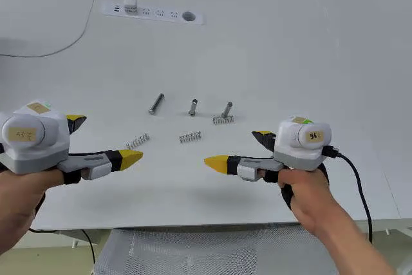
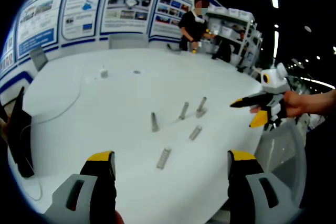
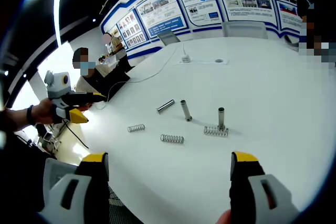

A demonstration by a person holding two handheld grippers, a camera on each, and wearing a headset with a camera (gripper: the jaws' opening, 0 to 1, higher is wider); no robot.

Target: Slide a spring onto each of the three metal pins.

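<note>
Three metal pins sit mid-table: one lying flat (image 1: 156, 103), a second standing (image 1: 193, 107), a third standing (image 1: 226, 109). Beside them lie three loose springs: the left spring (image 1: 137, 141), the middle spring (image 1: 190, 136), and the right spring (image 1: 223, 120) at the foot of the third pin. My left gripper (image 1: 103, 140) hovers open at the near left, nothing between its jaws. My right gripper (image 1: 239, 149) is open and bare at the near right. In the right gripper view, the springs (image 3: 172, 139) and pins (image 3: 186, 110) lie ahead of the gripper (image 3: 168, 158).
A white power strip (image 1: 152, 12) with a plugged-in cable lies at the table's far side. The table's front edge (image 1: 212, 227) runs just under my hands. People stand beyond the table (image 2: 195, 22) and at its side (image 3: 97, 74).
</note>
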